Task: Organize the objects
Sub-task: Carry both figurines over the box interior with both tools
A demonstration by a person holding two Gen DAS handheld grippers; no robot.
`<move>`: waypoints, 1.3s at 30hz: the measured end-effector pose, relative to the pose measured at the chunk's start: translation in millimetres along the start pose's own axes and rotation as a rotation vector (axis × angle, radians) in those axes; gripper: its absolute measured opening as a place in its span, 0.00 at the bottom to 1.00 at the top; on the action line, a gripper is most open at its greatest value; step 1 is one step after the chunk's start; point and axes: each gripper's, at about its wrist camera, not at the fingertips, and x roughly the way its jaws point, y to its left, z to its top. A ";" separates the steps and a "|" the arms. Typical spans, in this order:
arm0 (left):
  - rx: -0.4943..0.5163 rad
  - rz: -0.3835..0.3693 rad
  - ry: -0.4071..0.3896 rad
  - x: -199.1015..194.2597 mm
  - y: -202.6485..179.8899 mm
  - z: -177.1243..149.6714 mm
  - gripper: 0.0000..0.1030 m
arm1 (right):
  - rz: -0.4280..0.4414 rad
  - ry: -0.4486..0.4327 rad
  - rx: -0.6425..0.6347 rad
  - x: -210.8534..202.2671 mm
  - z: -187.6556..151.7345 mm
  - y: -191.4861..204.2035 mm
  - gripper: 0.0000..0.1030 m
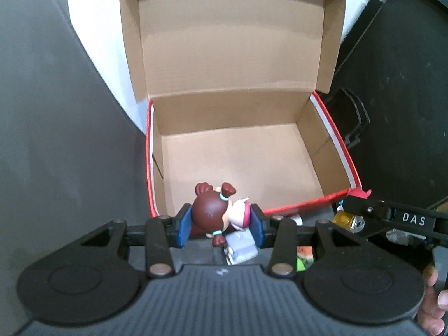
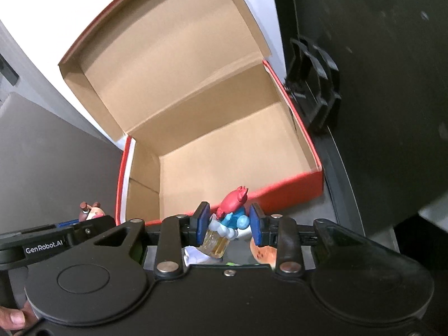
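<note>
Blue-padded left claw (image 1: pixel 221 221) clamps a brown-haired doll (image 1: pixel 215 212); right claw (image 2: pixel 229 224) clamps a red-capped figure (image 2: pixel 231 212).

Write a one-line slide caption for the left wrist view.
Left tool grips a brown-haired doll figure at the near edge of the open, empty cardboard box.

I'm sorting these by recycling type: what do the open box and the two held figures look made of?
Box: corrugated cardboard, going by the matte brown ribbed inside; glossy red outside.
Pigtailed doll in the left claw: probably hard plastic or vinyl, smooth with a slight sheen.
Red-capped blue figure in the right claw: likely moulded plastic, painted matte.
</note>
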 end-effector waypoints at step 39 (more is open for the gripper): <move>-0.107 0.115 0.073 121.2 12.0 78.0 0.41 | -0.005 -0.003 -0.019 119.9 84.0 21.1 0.30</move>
